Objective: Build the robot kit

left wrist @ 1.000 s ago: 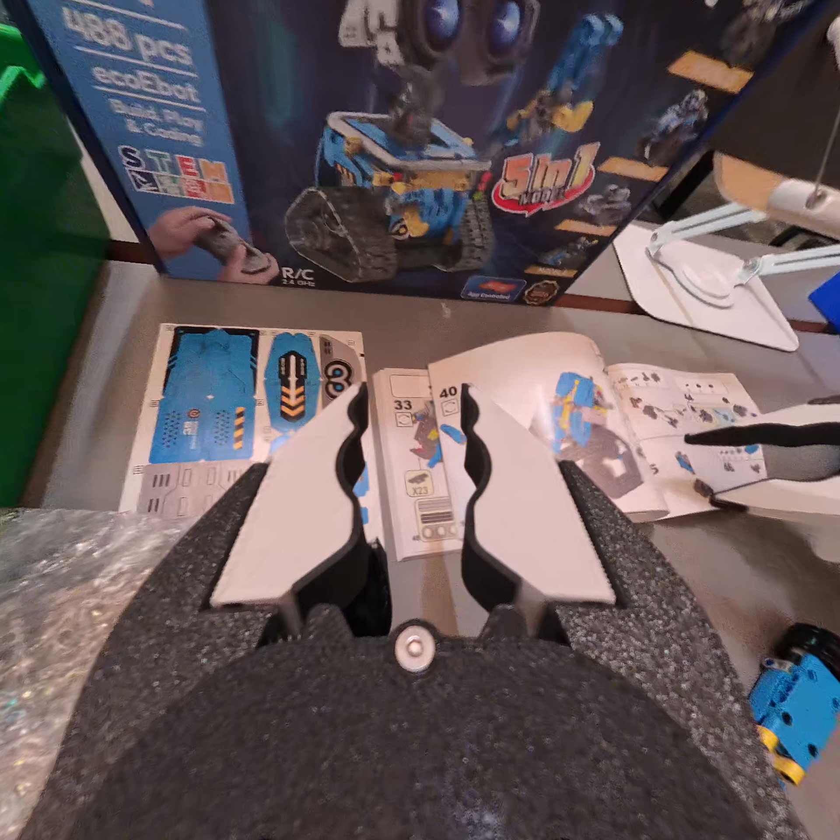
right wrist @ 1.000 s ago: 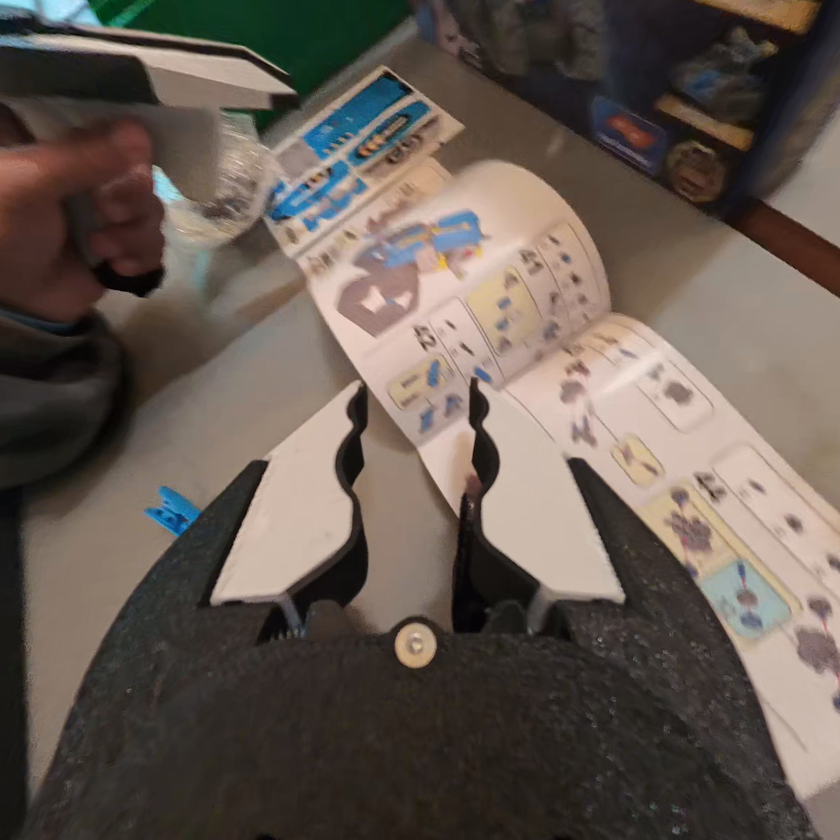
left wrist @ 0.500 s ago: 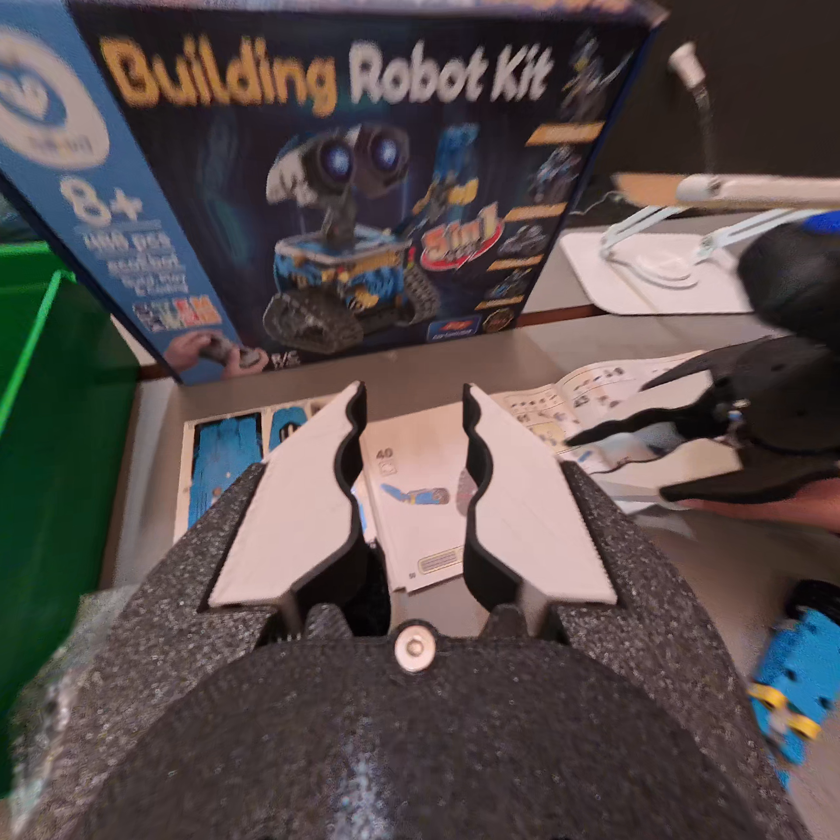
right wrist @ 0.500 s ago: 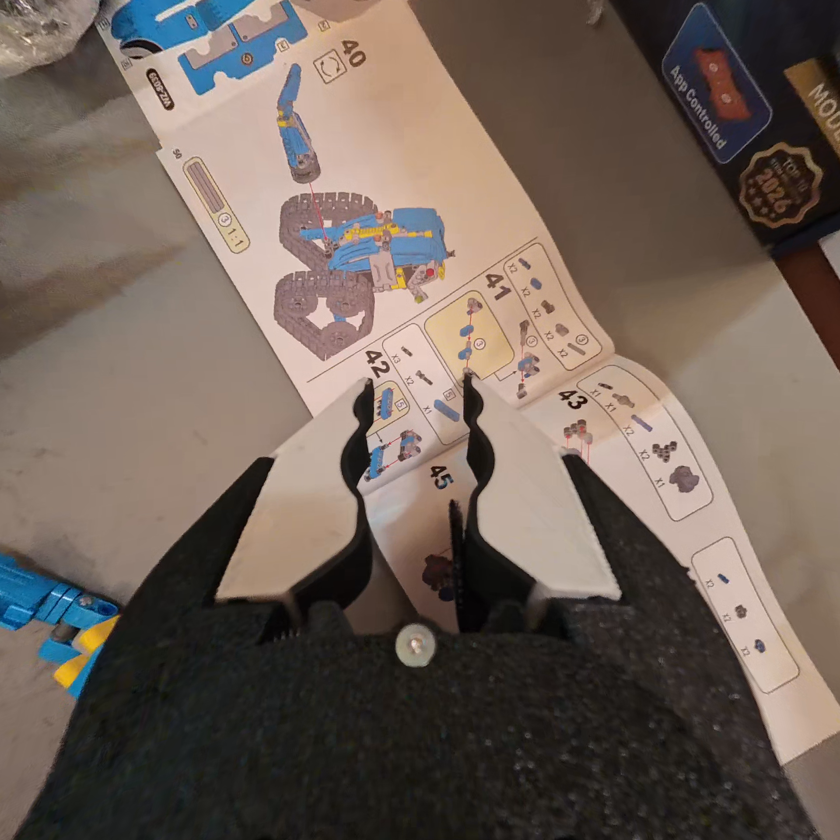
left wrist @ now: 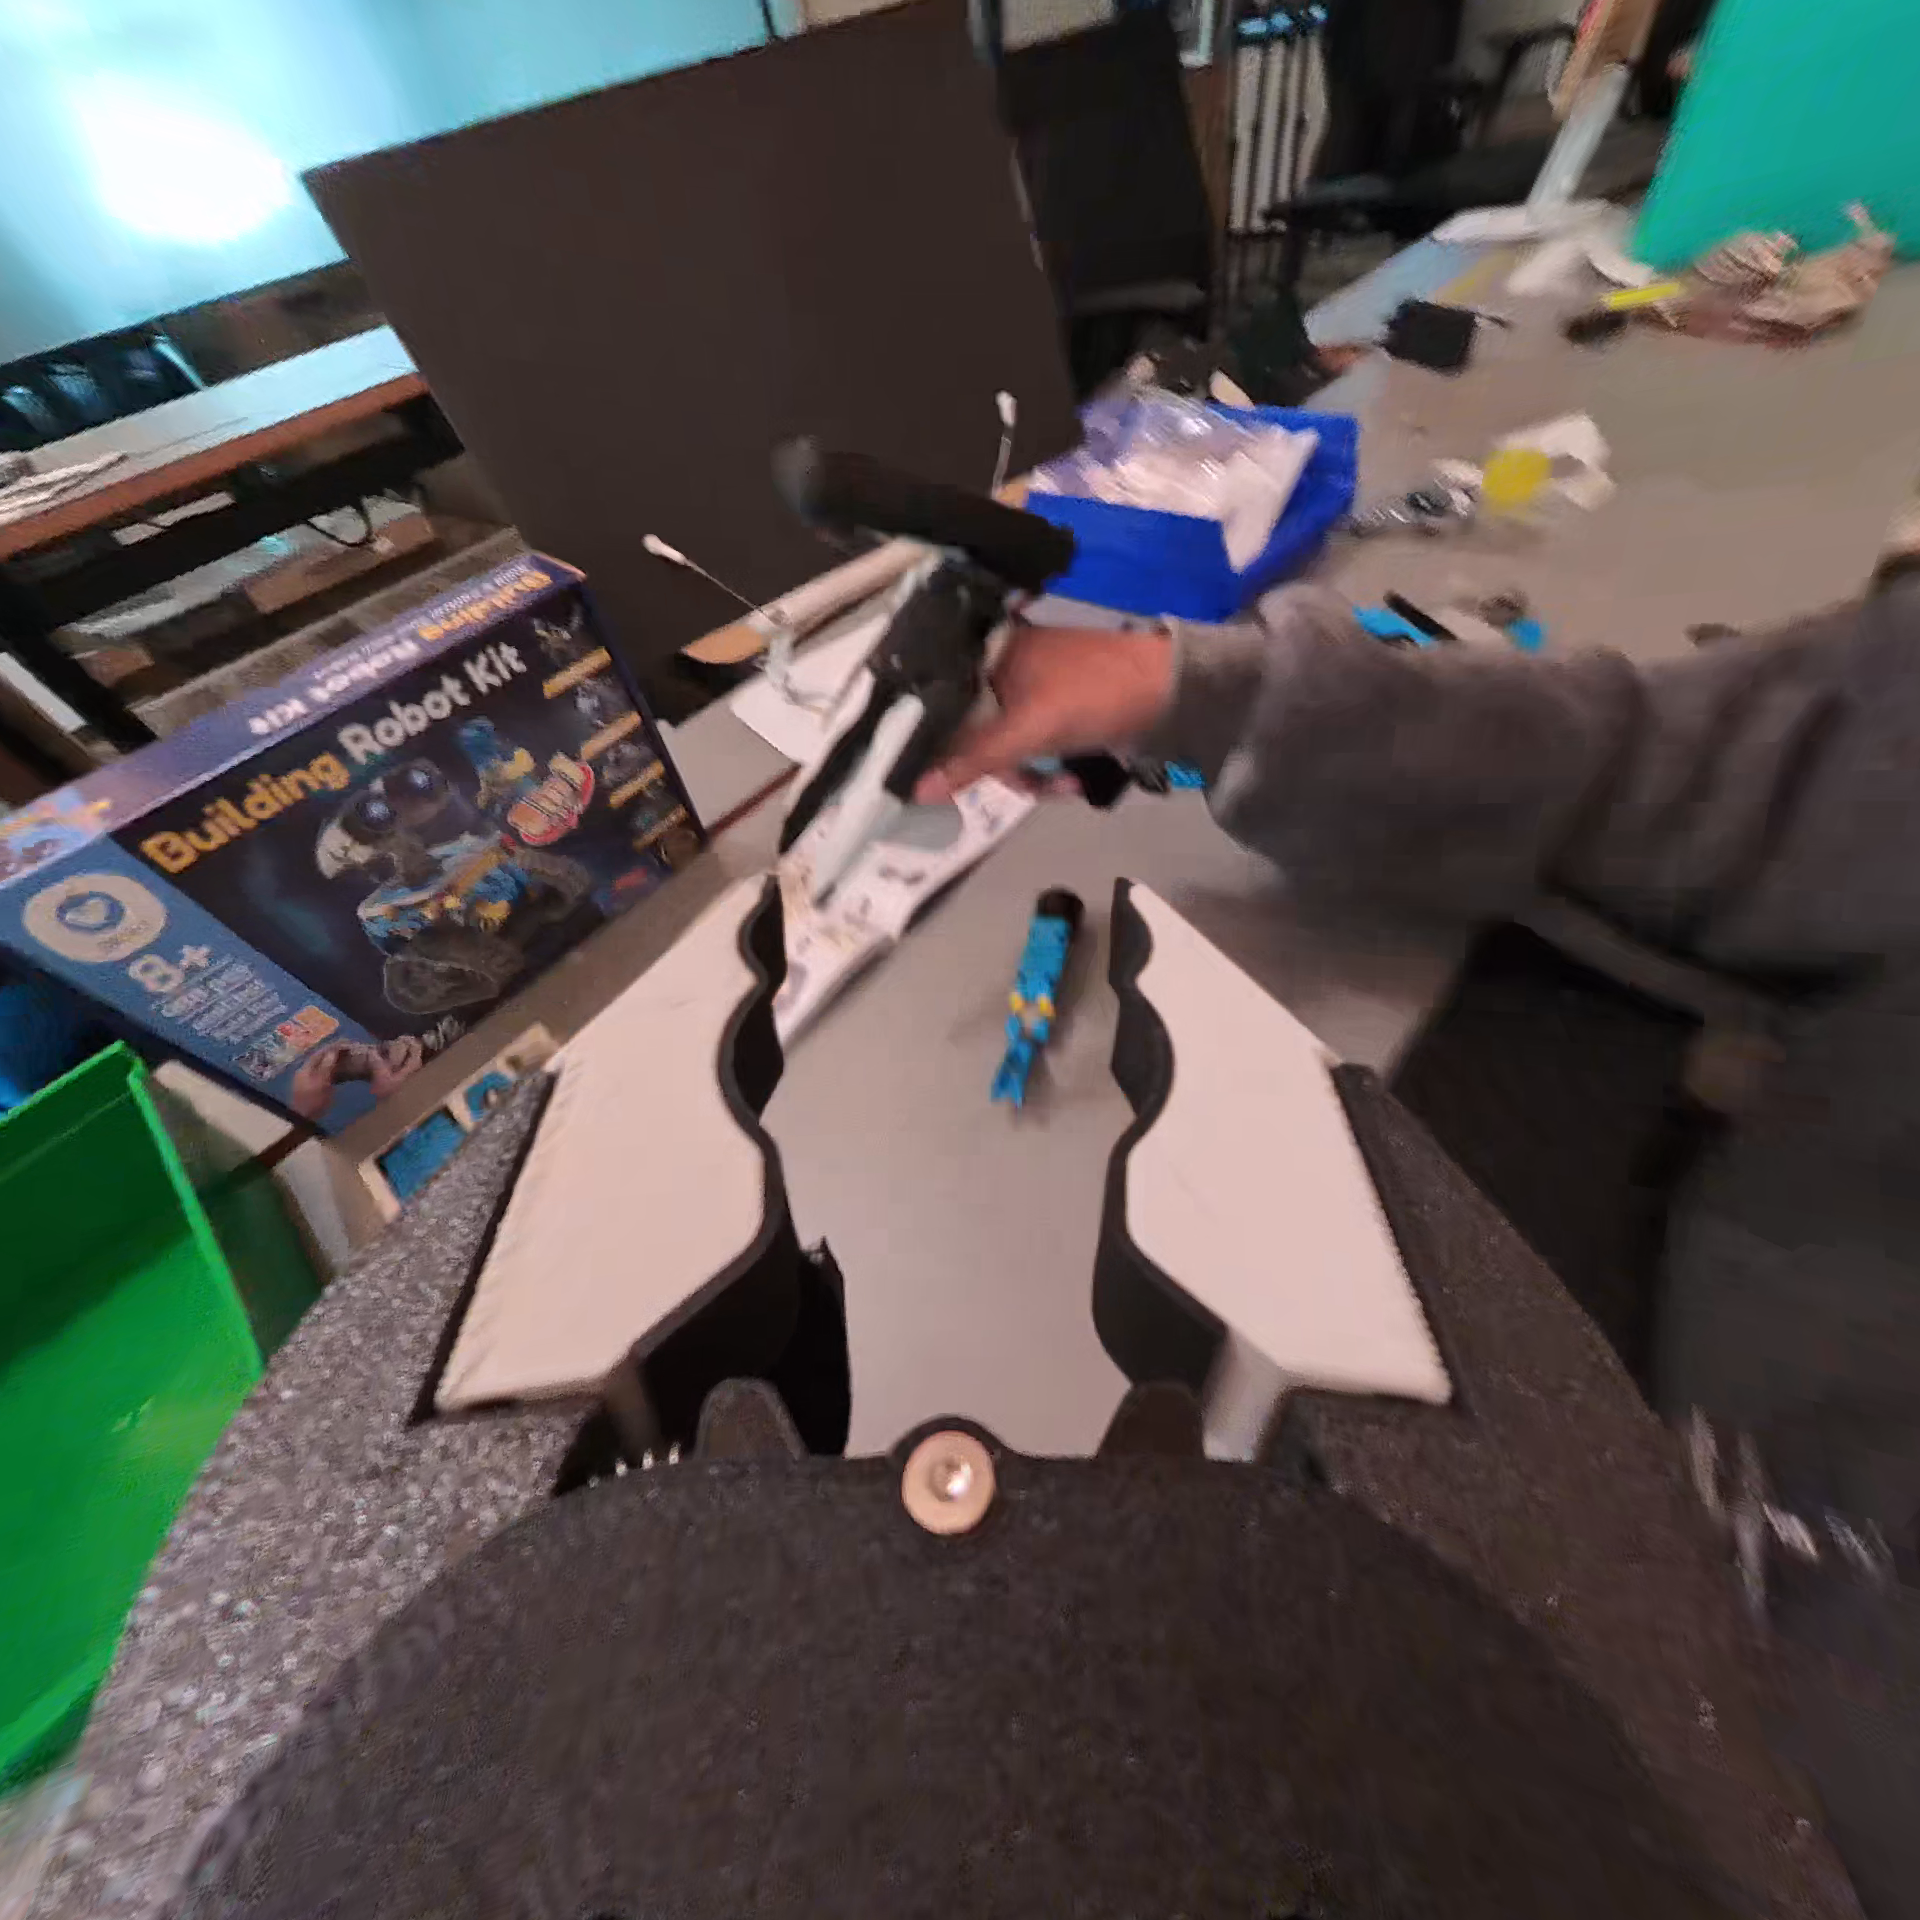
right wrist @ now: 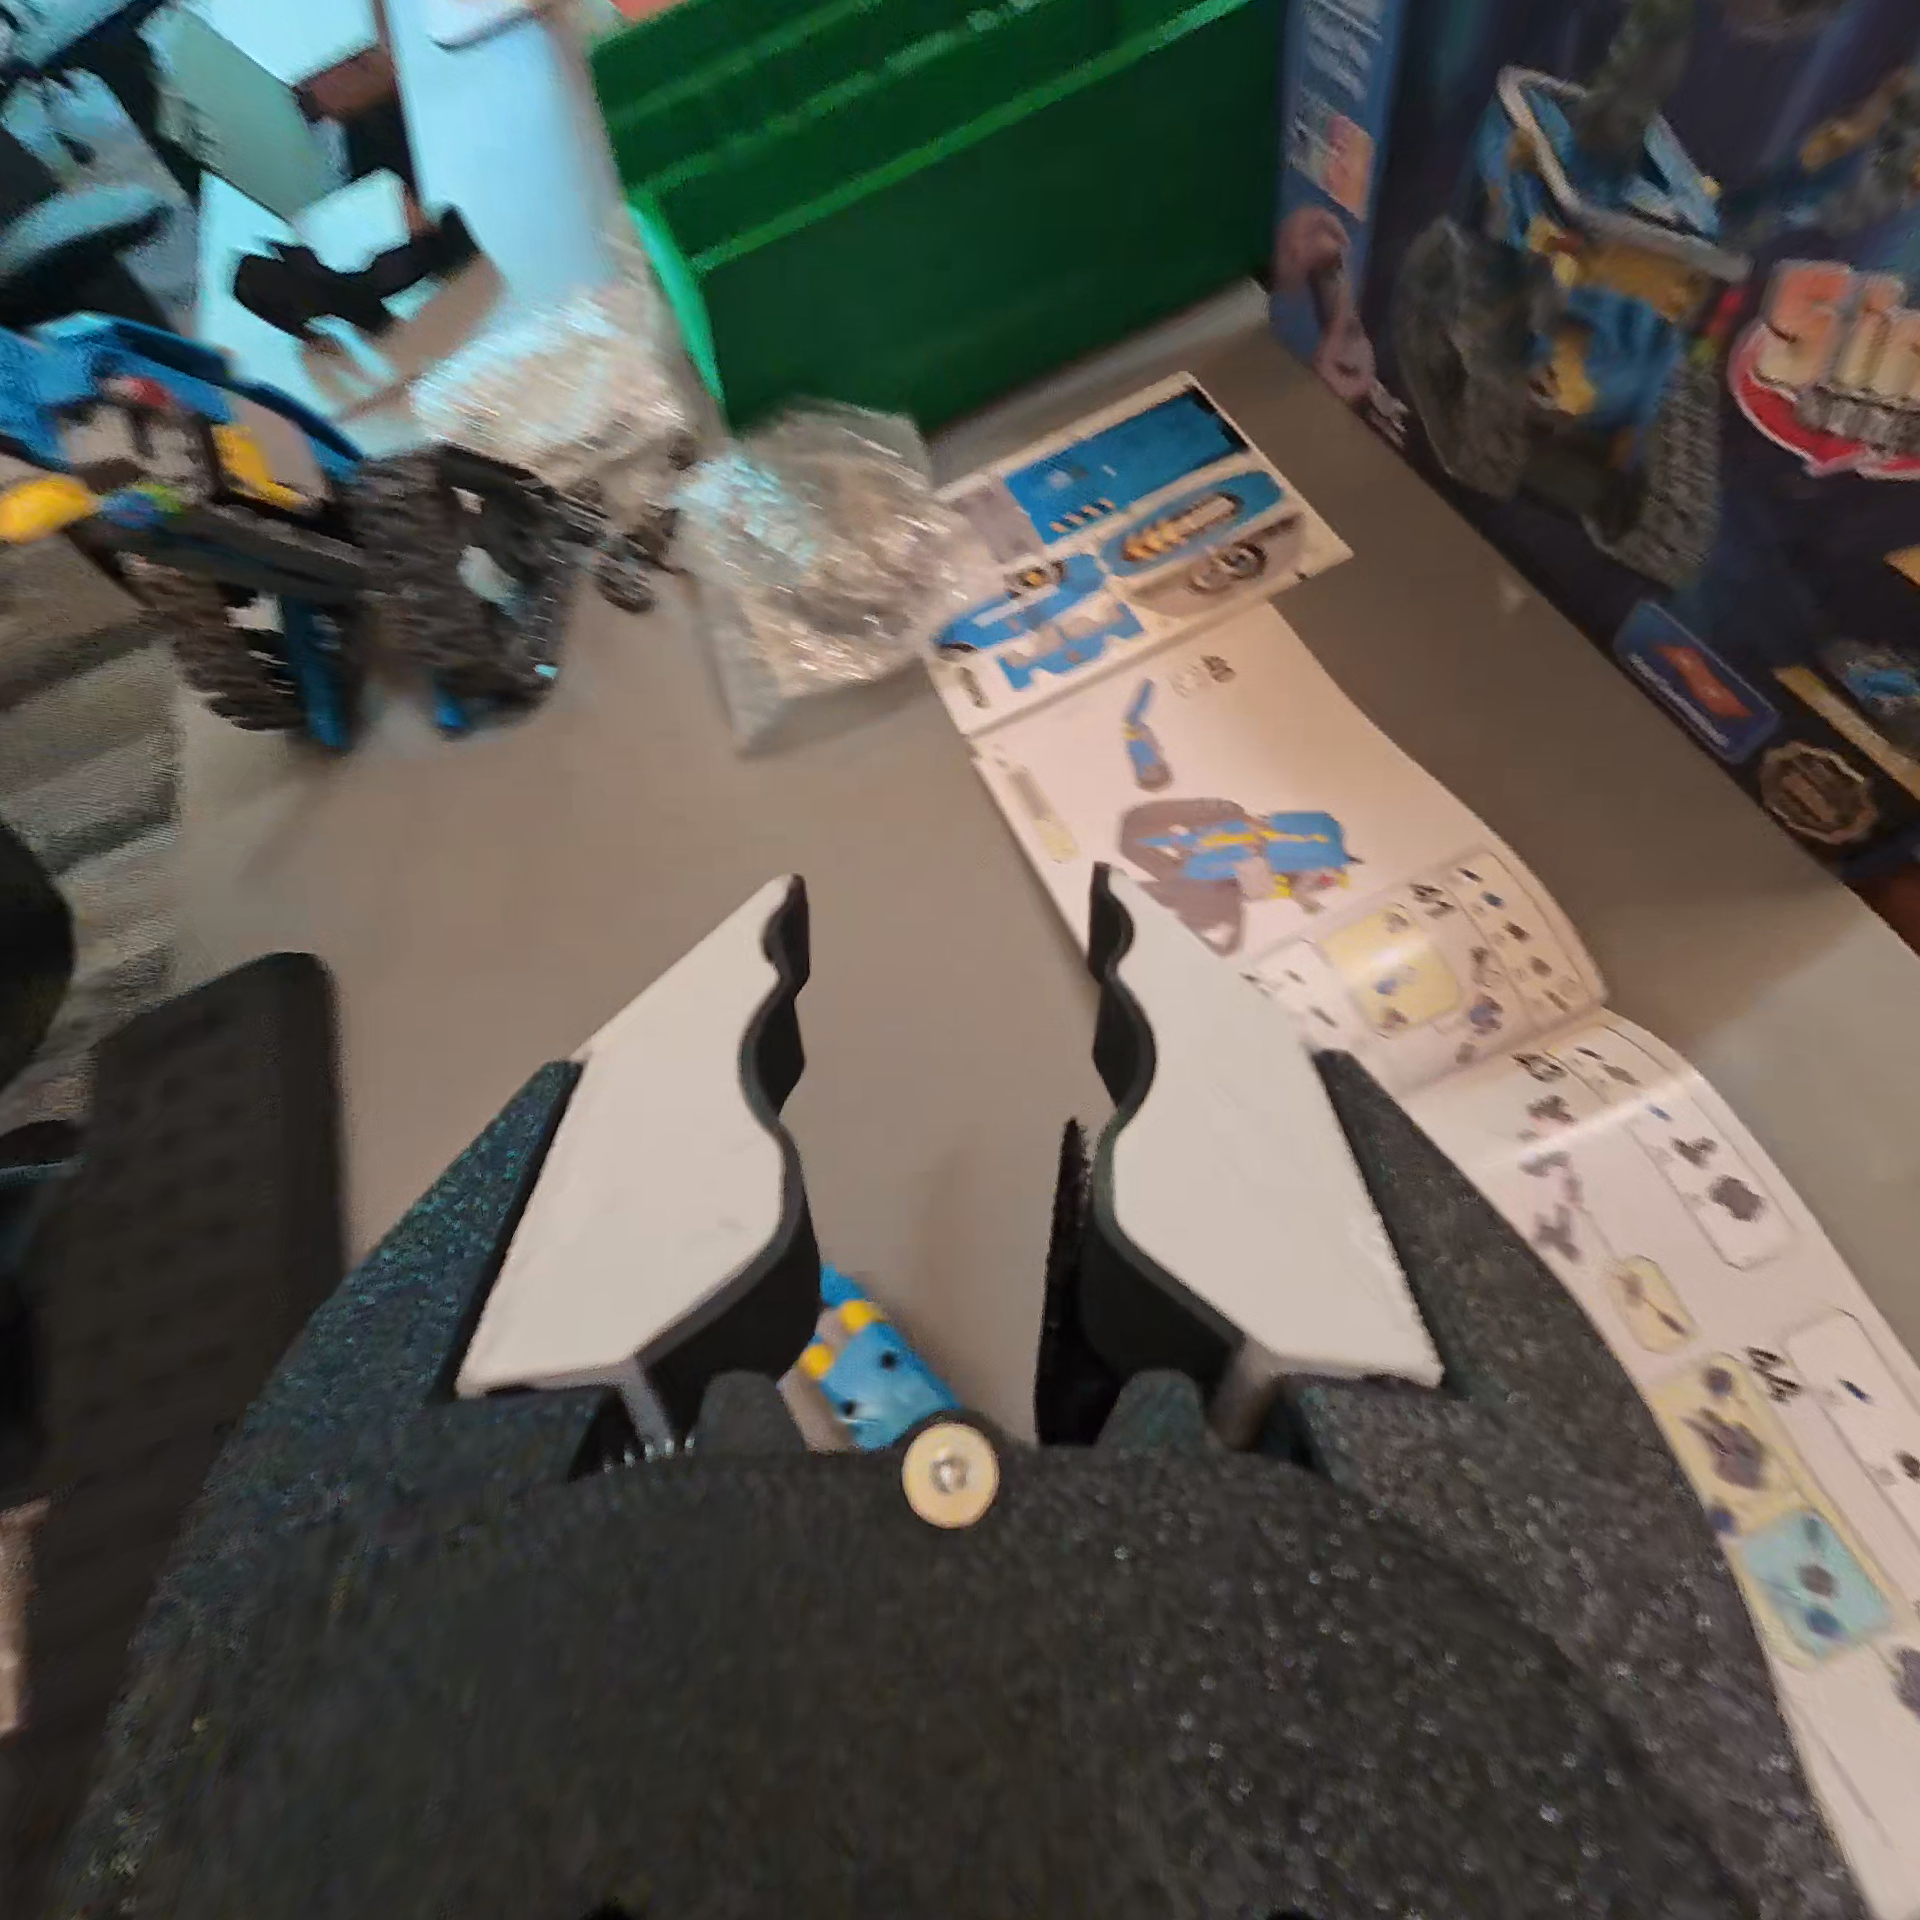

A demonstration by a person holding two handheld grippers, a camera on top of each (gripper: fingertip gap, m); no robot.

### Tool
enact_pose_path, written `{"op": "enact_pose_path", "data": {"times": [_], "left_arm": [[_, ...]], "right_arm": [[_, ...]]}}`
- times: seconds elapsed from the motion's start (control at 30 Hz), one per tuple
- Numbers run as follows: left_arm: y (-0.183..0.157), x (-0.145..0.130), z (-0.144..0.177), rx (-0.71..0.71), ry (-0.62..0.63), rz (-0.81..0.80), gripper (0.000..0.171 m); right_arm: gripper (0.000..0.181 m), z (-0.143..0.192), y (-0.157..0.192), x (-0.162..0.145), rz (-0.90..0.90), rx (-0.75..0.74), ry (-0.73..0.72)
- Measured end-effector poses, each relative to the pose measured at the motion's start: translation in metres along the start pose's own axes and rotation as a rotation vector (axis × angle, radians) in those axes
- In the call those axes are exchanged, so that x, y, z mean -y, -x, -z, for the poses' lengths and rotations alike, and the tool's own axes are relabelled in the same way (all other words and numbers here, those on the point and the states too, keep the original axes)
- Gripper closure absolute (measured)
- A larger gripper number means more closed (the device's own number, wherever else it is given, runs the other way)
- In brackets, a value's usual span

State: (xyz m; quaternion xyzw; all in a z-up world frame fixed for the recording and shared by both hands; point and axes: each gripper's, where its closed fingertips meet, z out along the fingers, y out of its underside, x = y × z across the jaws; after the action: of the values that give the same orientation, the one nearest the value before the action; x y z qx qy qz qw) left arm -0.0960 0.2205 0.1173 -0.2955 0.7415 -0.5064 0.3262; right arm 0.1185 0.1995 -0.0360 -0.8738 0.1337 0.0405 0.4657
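Observation:
My left gripper (left wrist: pixel 945 904) is open and empty above the grey table (left wrist: pixel 935 1195). A small blue brick assembly (left wrist: pixel 1039 997) with yellow pins and a black end lies on the table beyond the fingers, untouched. In the left wrist view a hand holds my right gripper (left wrist: pixel 831 831) over the open instruction booklet (left wrist: pixel 894 883). My right gripper (right wrist: pixel 948 904) is open and empty above bare table, just left of the booklet (right wrist: pixel 1299 831). A blue brick piece (right wrist: pixel 862 1371) shows on the table under its base.
The robot kit box (left wrist: pixel 364 831) stands at the back, with a green bin (left wrist: pixel 94 1247) to its left. A sticker sheet (right wrist: pixel 1122 540), a clear plastic bag (right wrist: pixel 821 561) and a tracked blue and black model (right wrist: pixel 312 561) lie left of the booklet. A blue bin (left wrist: pixel 1195 520) is farther back. Tip to tip, the grippers are about 25 cm apart.
Both grippers opened wider. The left view swung up and right, off the booklet towards the blue assembly. The right gripper drew back from the booklet page towards bare table.

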Motion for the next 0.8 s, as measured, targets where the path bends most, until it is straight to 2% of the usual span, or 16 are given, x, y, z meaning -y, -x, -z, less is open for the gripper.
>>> {"op": "enact_pose_path", "data": {"times": [0.1,0.17,0.23,0.27,0.33,0.4,0.43,0.5,0.67,0.8], "left_arm": [[-0.012,-0.029,0.082,-0.029,0.041,0.040,0.110],[-0.015,-0.050,0.137,-0.091,0.023,0.088,0.117],[-0.017,-0.076,0.184,-0.175,-0.034,0.154,0.118],[0.002,-0.092,0.199,-0.110,-0.068,0.203,0.120],[0.055,-0.139,0.215,0.092,-0.080,0.334,0.120],[0.095,-0.194,0.219,0.223,-0.043,0.440,0.111],[0.109,-0.218,0.217,0.262,-0.029,0.482,0.107],[0.120,-0.251,0.204,0.265,-0.024,0.536,0.092],[0.115,-0.294,0.161,0.232,0.039,0.513,0.082],[0.111,-0.304,0.141,0.270,0.085,0.423,0.081]], "right_arm": [[0.122,-0.002,0.049,0.014,0.028,0.060,-0.068],[0.120,-0.016,0.105,0.020,0.101,0.151,-0.128],[0.102,-0.044,0.167,0.016,0.153,0.218,-0.173],[0.092,-0.062,0.200,0.009,0.162,0.260,-0.173],[0.092,-0.101,0.247,0.000,0.155,0.250,-0.164],[0.084,-0.134,0.272,0.005,0.128,0.193,-0.196],[0.087,-0.148,0.278,0.009,0.121,0.143,-0.202],[0.086,-0.171,0.281,0.013,0.090,0.052,-0.190],[0.089,-0.200,0.274,0.041,0.104,-0.109,-0.324],[0.087,-0.218,0.283,0.054,0.109,-0.069,-0.403]]}}
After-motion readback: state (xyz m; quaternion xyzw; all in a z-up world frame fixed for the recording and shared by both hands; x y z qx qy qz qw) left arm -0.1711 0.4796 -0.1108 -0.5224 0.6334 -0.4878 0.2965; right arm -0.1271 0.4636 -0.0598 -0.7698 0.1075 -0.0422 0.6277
